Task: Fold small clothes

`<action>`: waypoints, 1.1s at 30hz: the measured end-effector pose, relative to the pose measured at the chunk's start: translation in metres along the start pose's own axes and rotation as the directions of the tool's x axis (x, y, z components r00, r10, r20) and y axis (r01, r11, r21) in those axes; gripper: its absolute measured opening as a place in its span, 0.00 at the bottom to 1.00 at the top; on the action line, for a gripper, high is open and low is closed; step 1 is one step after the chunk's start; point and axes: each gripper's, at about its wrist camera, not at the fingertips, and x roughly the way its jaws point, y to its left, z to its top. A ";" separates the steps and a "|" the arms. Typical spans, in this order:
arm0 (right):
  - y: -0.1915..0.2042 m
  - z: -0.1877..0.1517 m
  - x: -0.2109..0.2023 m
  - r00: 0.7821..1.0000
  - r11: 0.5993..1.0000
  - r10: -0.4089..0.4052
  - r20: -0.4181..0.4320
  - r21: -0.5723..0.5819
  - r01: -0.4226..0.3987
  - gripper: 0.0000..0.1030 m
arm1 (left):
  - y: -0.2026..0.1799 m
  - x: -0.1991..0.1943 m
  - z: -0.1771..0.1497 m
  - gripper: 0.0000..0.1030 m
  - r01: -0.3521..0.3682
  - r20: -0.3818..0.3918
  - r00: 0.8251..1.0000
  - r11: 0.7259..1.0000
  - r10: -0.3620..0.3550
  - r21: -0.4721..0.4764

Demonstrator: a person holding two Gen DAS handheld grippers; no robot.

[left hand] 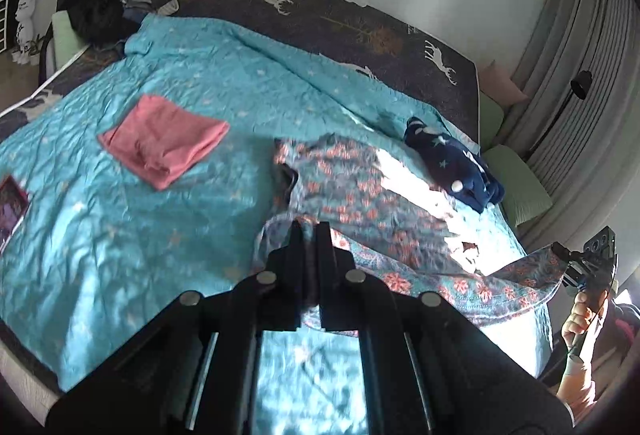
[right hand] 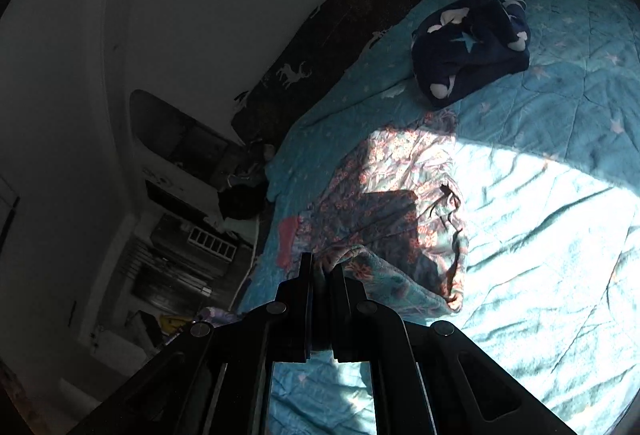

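A floral garment [left hand: 352, 195], blue-grey with orange flowers, lies spread on the turquoise quilt [left hand: 120, 235]. My left gripper [left hand: 310, 231] is shut on its near left edge and lifts it a little. My right gripper [right hand: 320, 267] is shut on the other near corner of the floral garment [right hand: 384, 211]; the right gripper also shows in the left wrist view [left hand: 560, 253], holding that corner up. A folded pink cloth [left hand: 164, 143] lies to the left. A crumpled navy star-print garment [left hand: 452, 163] lies beyond; it also shows in the right wrist view [right hand: 472, 47].
The bed has a dark deer-print headboard cover [left hand: 360, 19] against the wall. A dark pile of clothes [left hand: 104, 11] sits at the far left corner. Grey curtains [left hand: 580, 75] hang at right. A book-like item [left hand: 12, 203] lies at the quilt's left edge.
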 end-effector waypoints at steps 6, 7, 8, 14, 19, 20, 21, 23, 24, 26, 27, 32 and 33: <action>0.008 0.069 0.039 1.000 0.998 -0.017 0.023 -0.052 0.019 0.05 | -0.010 0.053 0.069 0.06 -0.029 0.017 0.999 0.999 0.029 0.035; 0.006 0.082 0.050 1.000 0.998 -0.016 0.027 -0.052 0.018 0.05 | -0.011 0.064 0.080 0.06 -0.036 0.016 0.999 0.999 0.036 0.034; 0.003 0.094 0.061 0.999 0.999 -0.018 0.030 -0.048 0.019 0.05 | -0.011 0.078 0.092 0.06 -0.043 0.010 0.999 0.999 0.042 0.030; -0.047 0.153 0.146 0.993 0.993 -0.112 0.033 0.030 0.111 0.05 | 0.005 0.195 0.150 0.06 -0.081 -0.087 0.993 0.994 0.074 -0.072; -0.097 0.165 0.213 0.924 0.923 -0.382 -0.036 0.033 0.383 0.11 | 0.027 0.295 0.149 0.07 -0.157 -0.245 0.962 0.981 0.125 -0.116; -0.102 0.163 0.220 0.909 0.909 -0.415 -0.052 0.026 0.416 0.14 | 0.028 0.301 0.146 0.08 -0.162 -0.252 0.959 0.980 0.130 -0.114; -0.104 0.161 0.222 0.905 0.907 -0.421 -0.058 0.013 0.422 0.16 | 0.031 0.307 0.141 0.08 -0.168 -0.258 0.957 0.980 0.135 -0.109; -0.103 0.157 0.220 0.905 0.906 -0.422 -0.049 -0.032 0.421 0.26 | 0.033 0.310 0.139 0.11 -0.177 -0.240 0.959 0.980 0.150 -0.093; -0.100 0.154 0.214 0.902 0.902 -0.430 -0.036 -0.054 0.428 0.27 | 0.035 0.309 0.139 0.13 -0.186 -0.232 0.959 0.979 0.161 -0.087; -0.095 0.152 0.197 0.894 0.891 -0.448 0.003 -0.075 0.447 0.39 | 0.041 0.299 0.141 0.24 -0.206 -0.216 0.960 0.973 0.180 -0.104; -0.090 0.151 0.185 0.894 0.891 -0.447 0.024 -0.075 0.447 0.42 | 0.044 0.291 0.143 0.26 -0.215 -0.206 0.960 0.969 0.188 -0.118; -0.087 0.121 0.132 0.917 0.916 -0.400 -0.002 -0.045 0.399 0.54 | 0.054 0.234 0.118 0.56 -0.171 -0.185 0.971 0.981 0.152 -0.091; -0.087 0.113 0.123 0.916 0.916 -0.401 -0.027 -0.053 0.399 0.54 | 0.055 0.225 0.106 0.59 -0.154 -0.201 0.970 0.985 0.135 -0.083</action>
